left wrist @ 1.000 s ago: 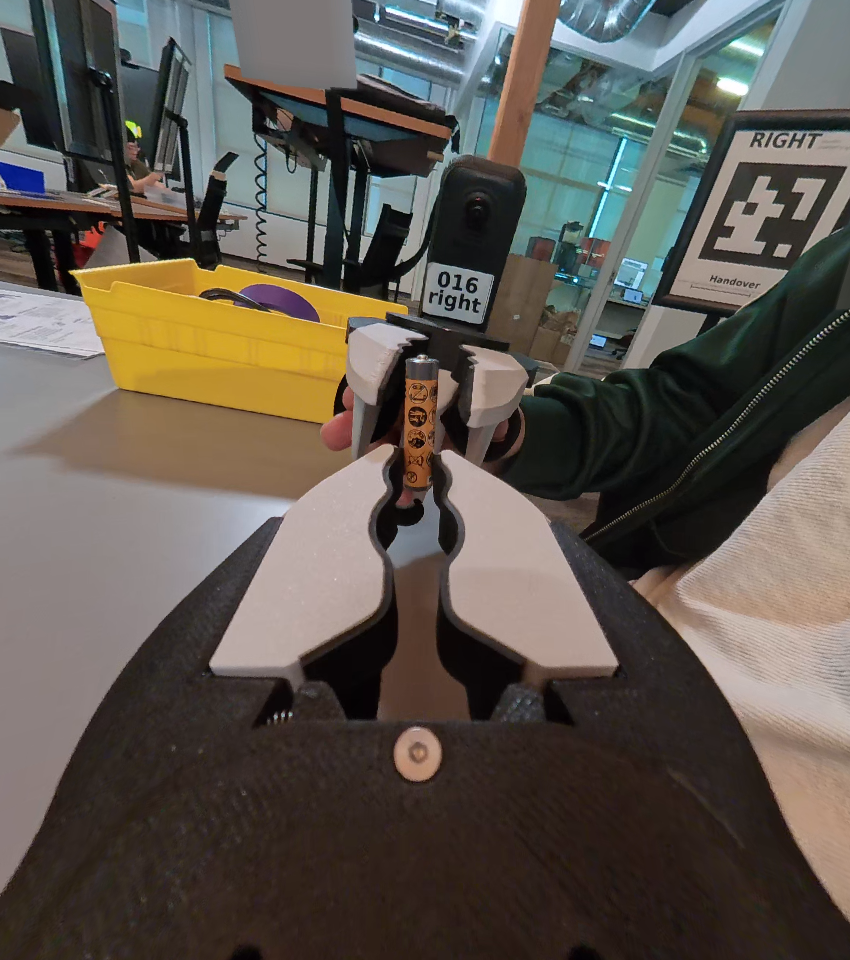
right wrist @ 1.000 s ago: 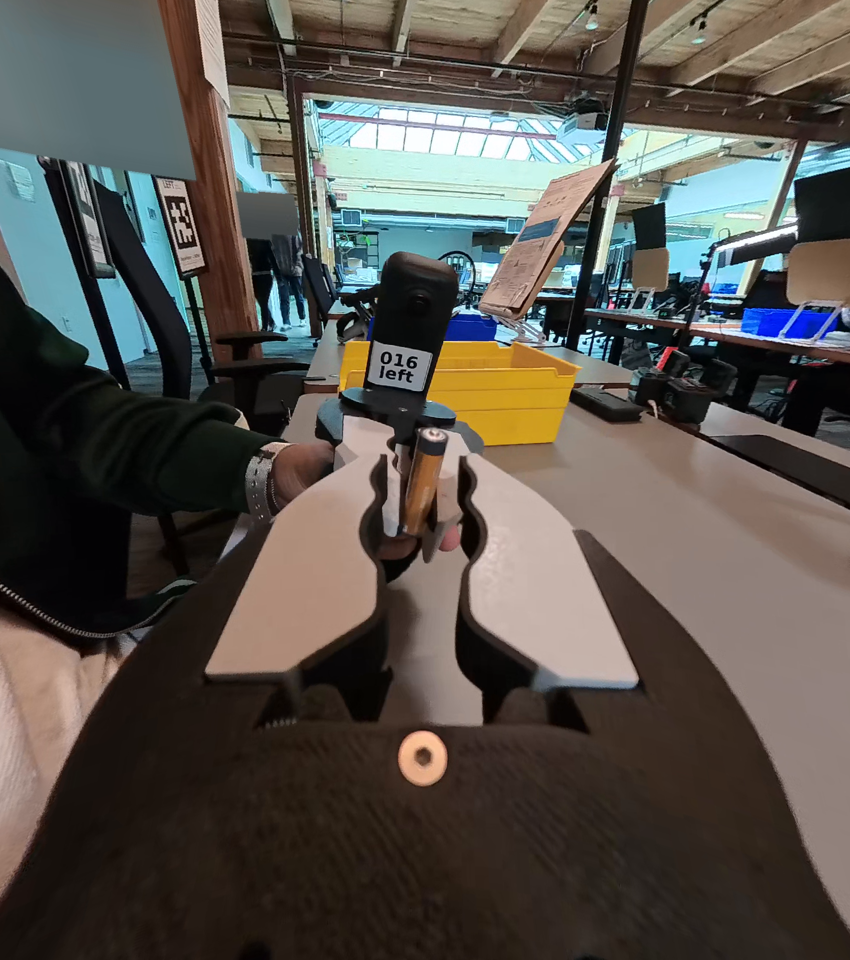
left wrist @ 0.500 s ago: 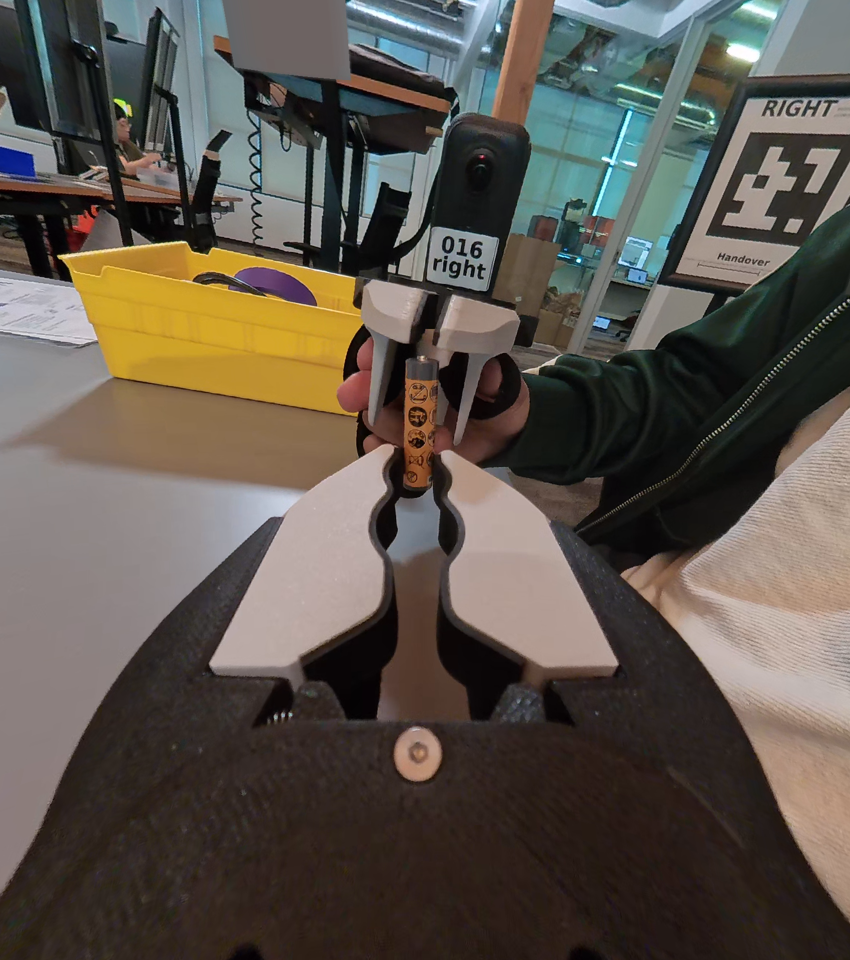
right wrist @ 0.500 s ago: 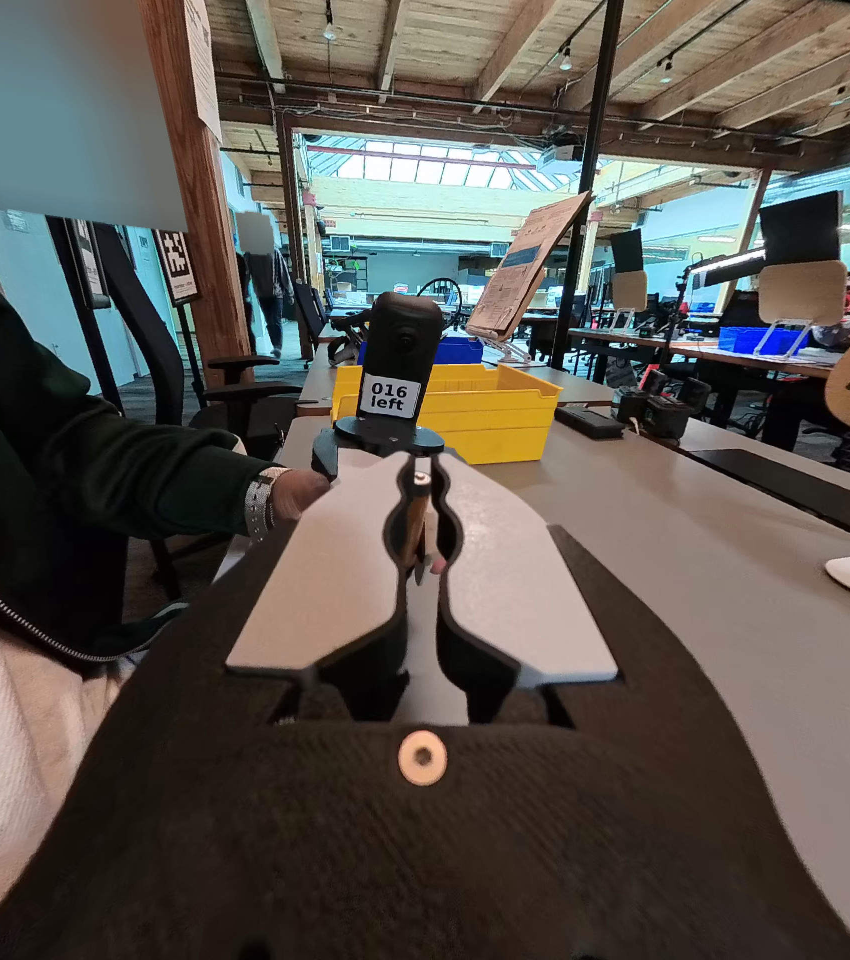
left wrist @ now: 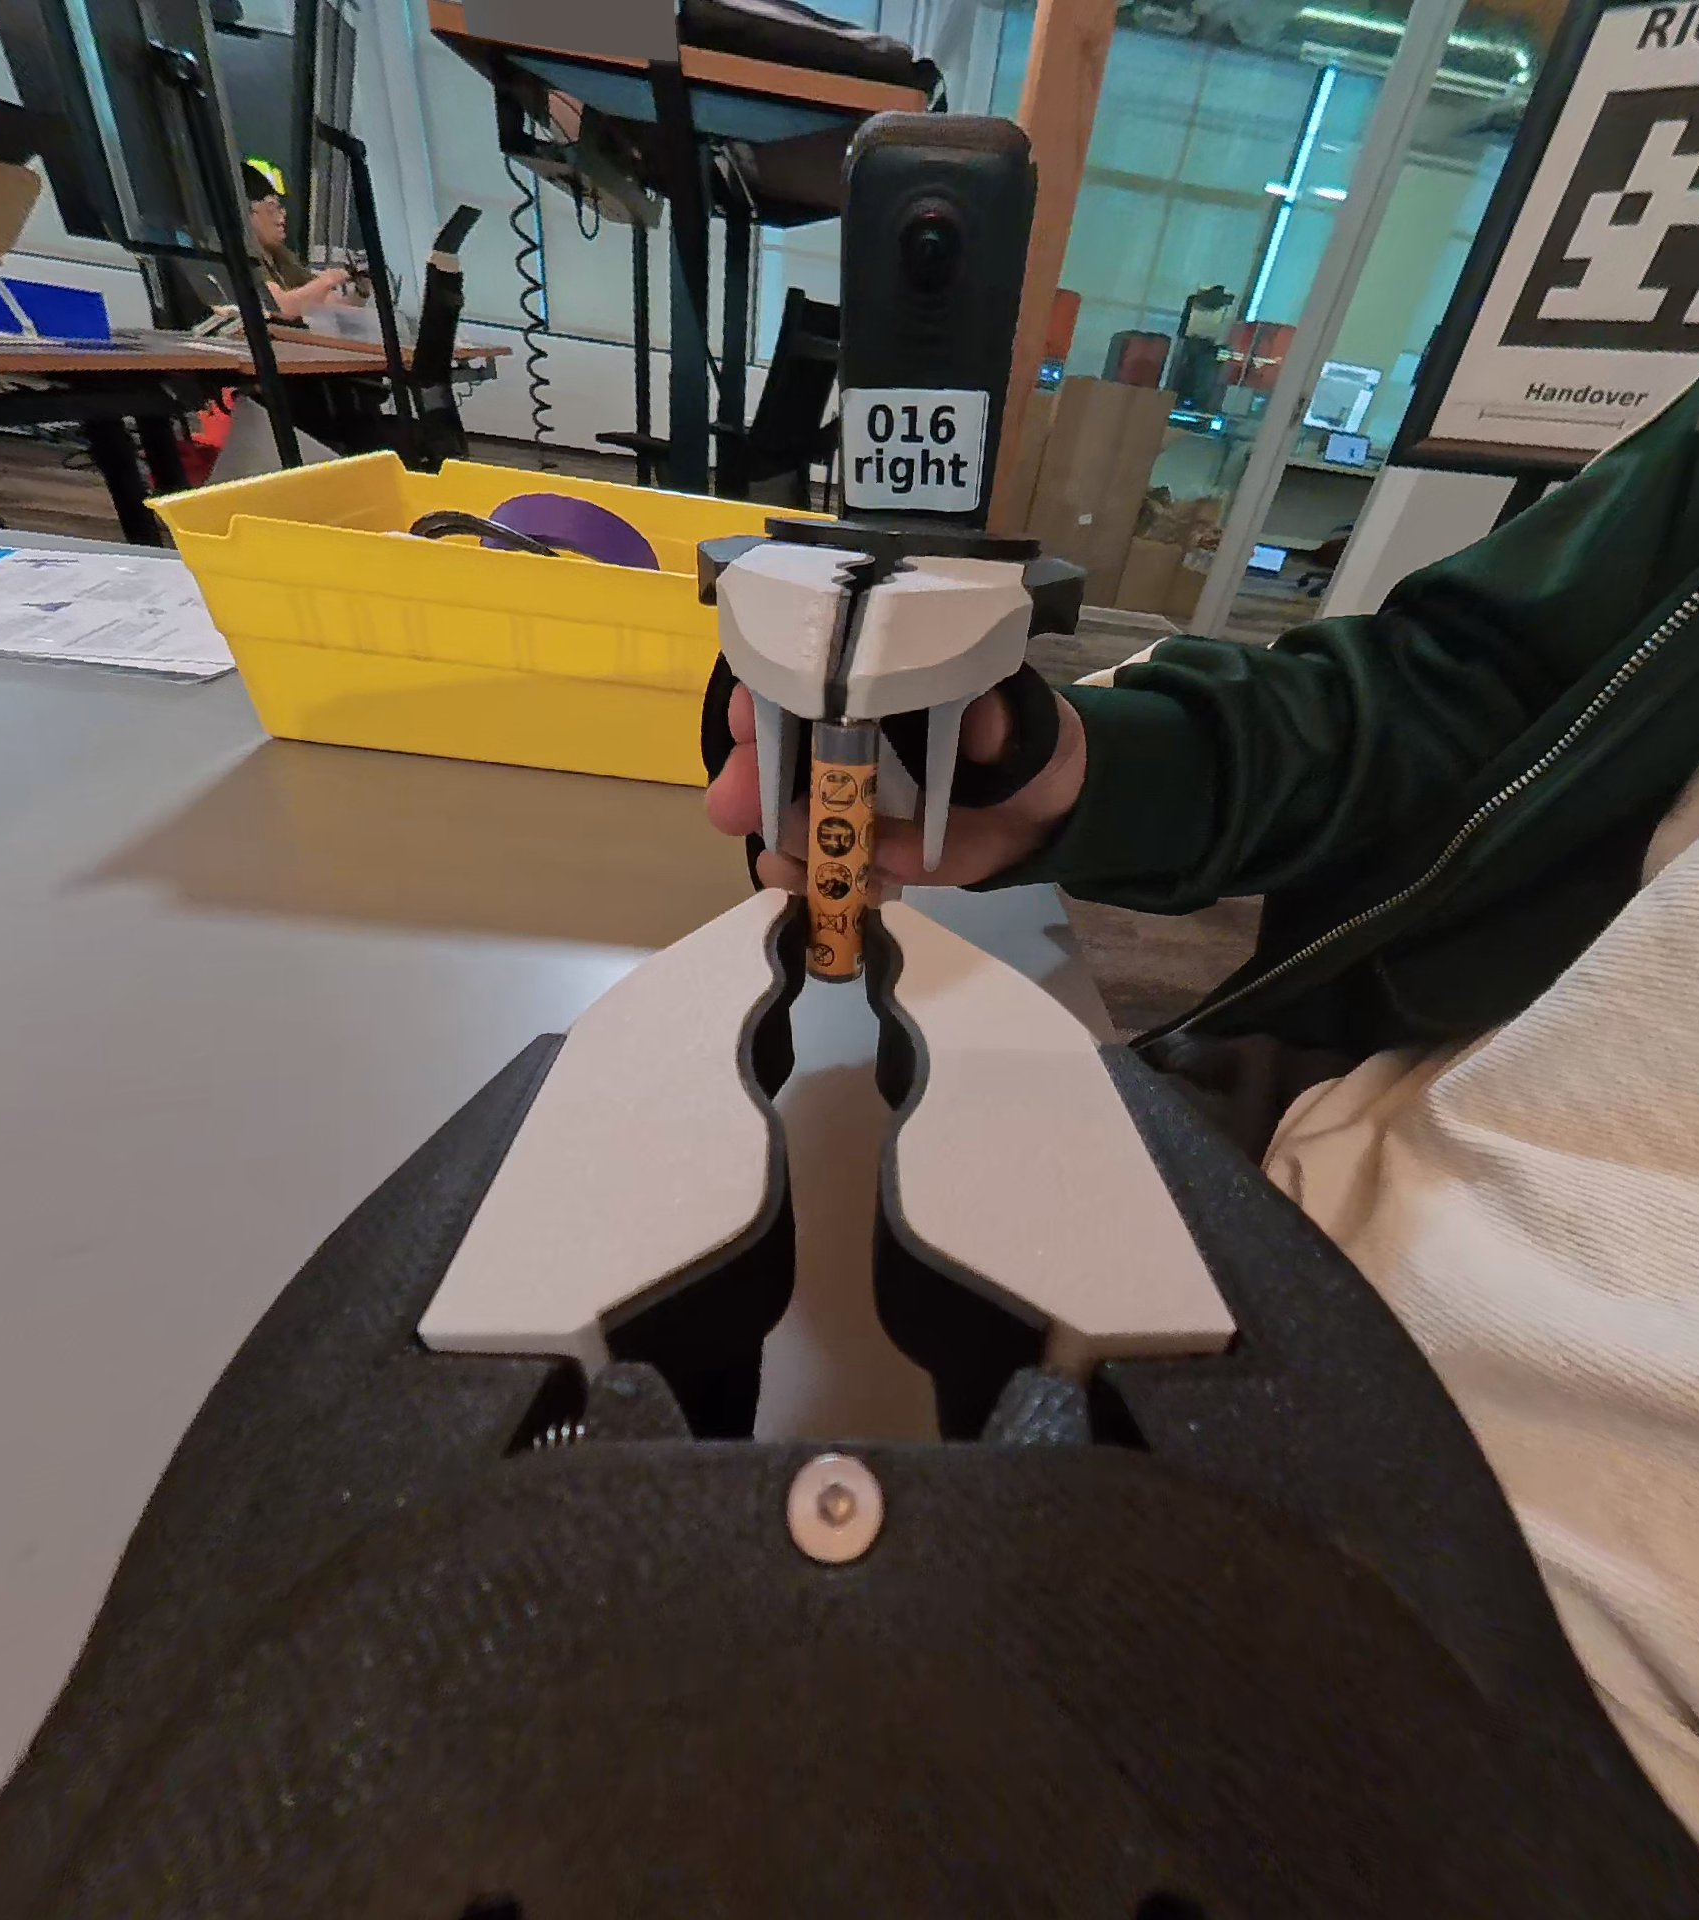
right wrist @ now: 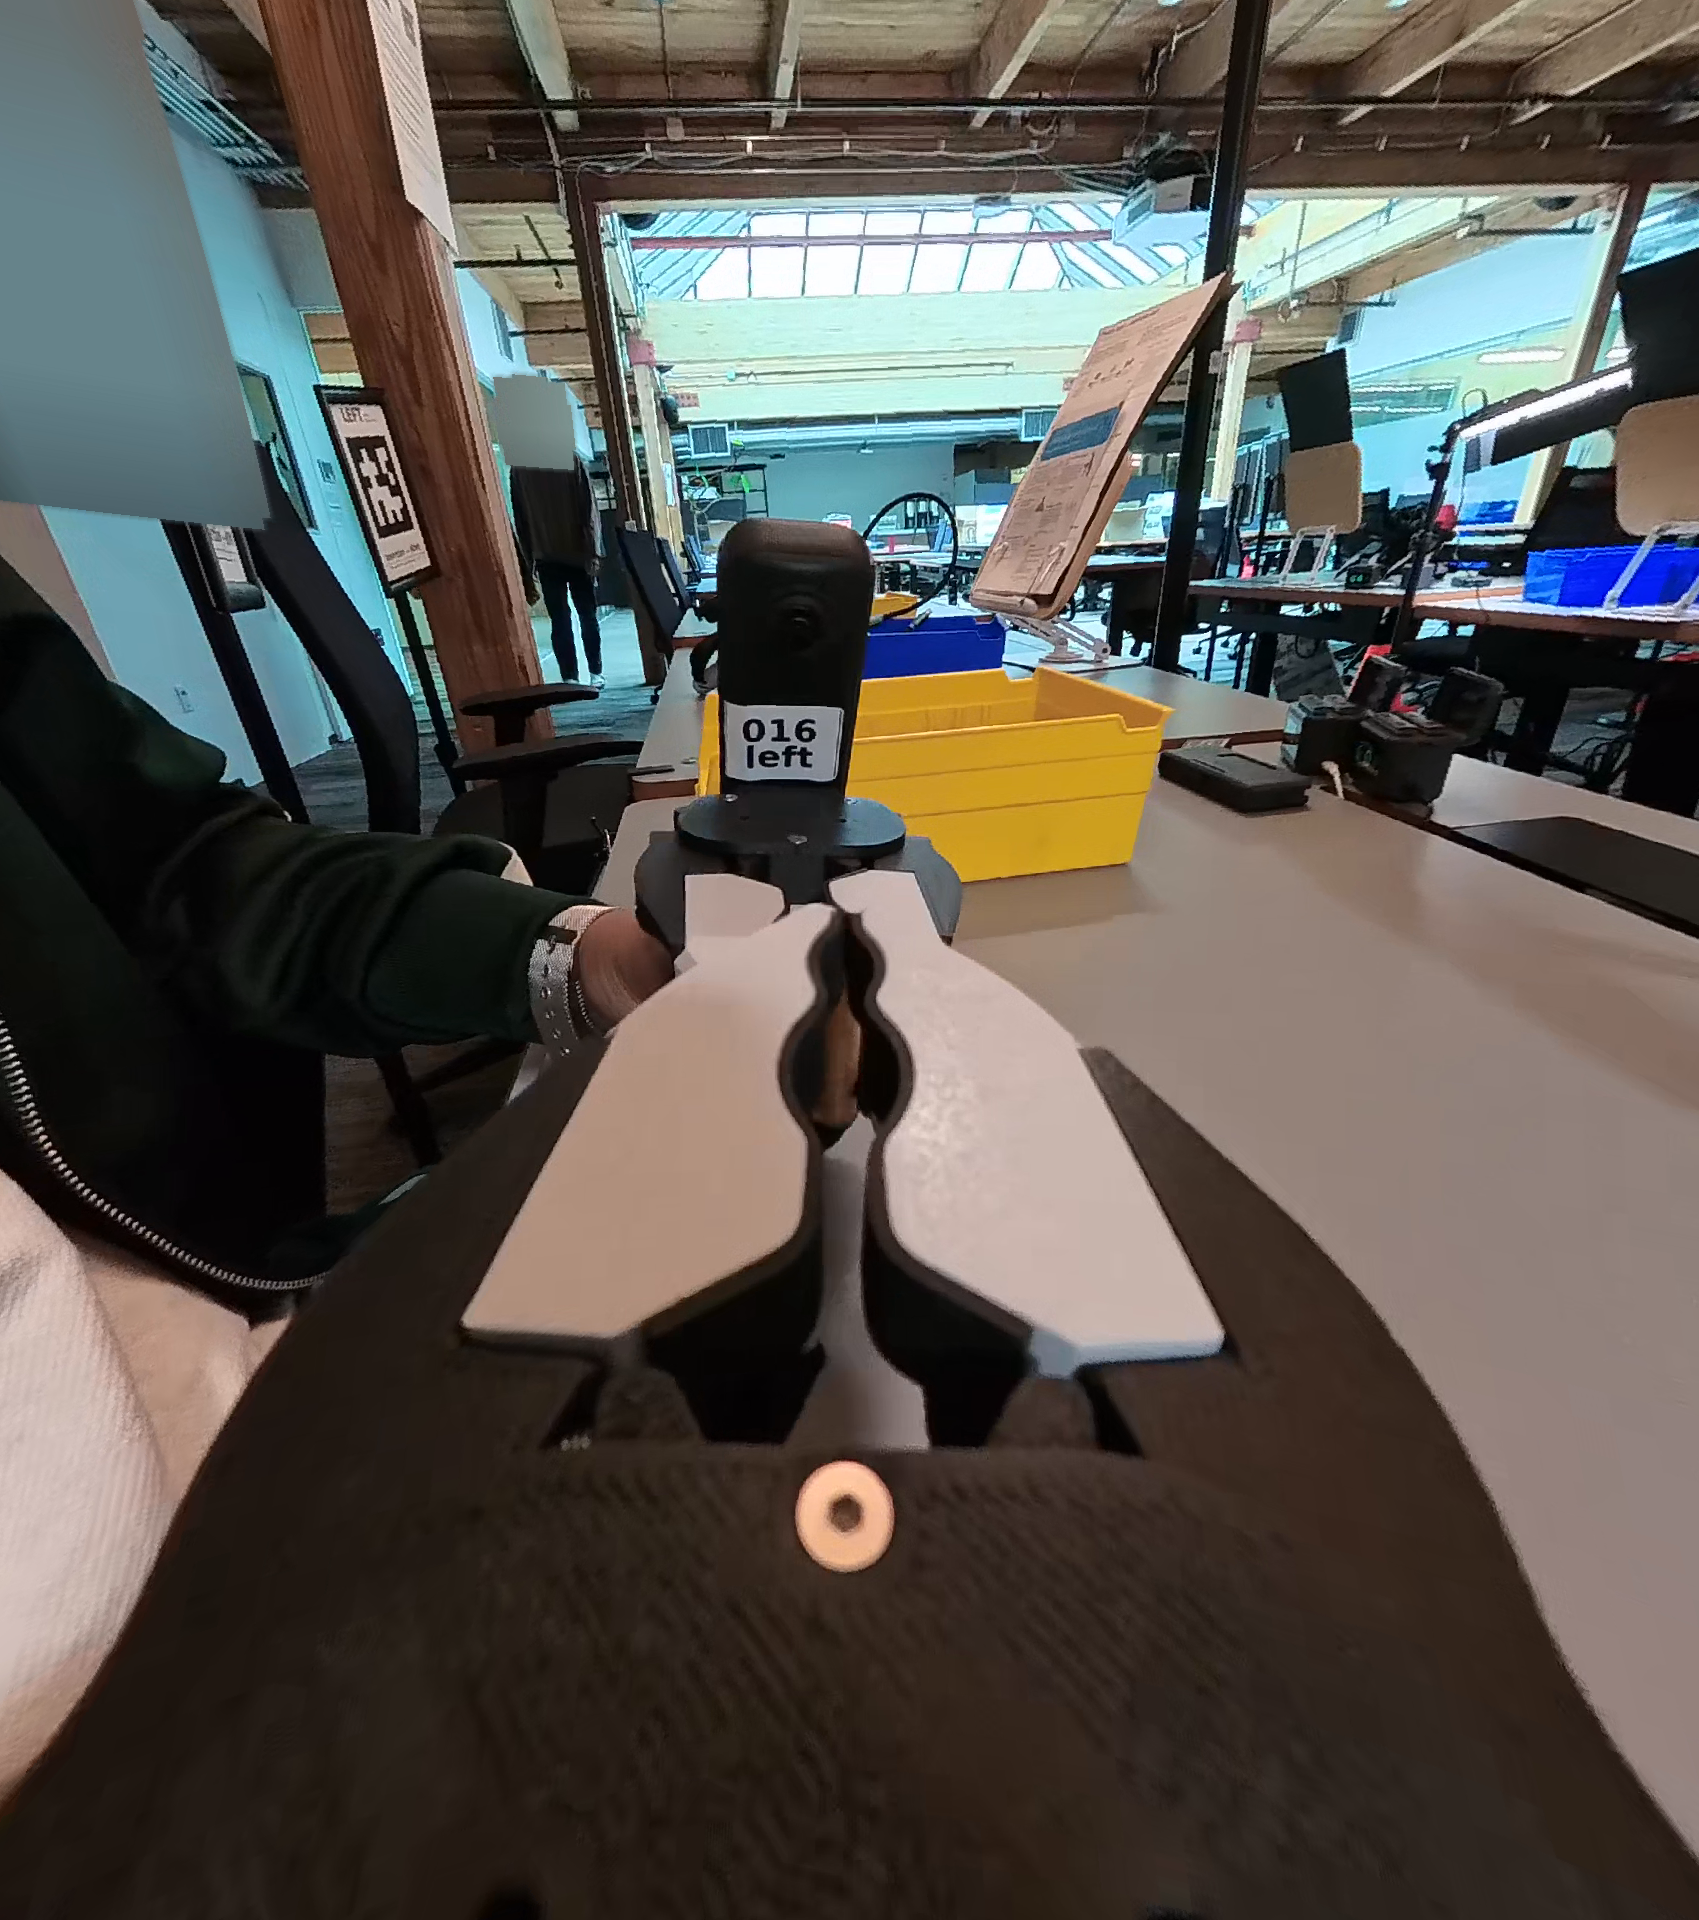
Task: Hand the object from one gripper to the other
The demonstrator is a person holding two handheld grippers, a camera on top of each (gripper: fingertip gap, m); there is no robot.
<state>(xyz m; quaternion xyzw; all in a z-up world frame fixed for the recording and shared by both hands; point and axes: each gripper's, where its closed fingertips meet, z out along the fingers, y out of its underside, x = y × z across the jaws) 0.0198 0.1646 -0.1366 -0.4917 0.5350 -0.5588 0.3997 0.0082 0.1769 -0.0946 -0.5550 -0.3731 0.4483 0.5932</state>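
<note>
The object is a small orange battery [left wrist: 837, 862] with silver ends, held upright above the grey table. My left gripper [left wrist: 834, 940] is shut on its lower end. My right gripper [left wrist: 850, 717] faces it from beyond and is shut on the battery's upper end. In the right wrist view my right gripper [right wrist: 843, 935] has its fingers nearly together, and the battery [right wrist: 837, 1081] shows only as a sliver in the gap. The left gripper [right wrist: 803, 894] is just past the tips, mostly hidden.
A yellow bin [left wrist: 429, 623] with a purple item [left wrist: 564, 525] stands on the grey table [left wrist: 149, 1039] behind the grippers, beside a paper sheet [left wrist: 45, 613]. The person's green sleeve [left wrist: 1344, 748] is at right. Black devices [right wrist: 1364, 738] sit on the far desk.
My right gripper has gone from open around the battery to shut on its upper end. My left gripper has kept its grip on the lower end.
</note>
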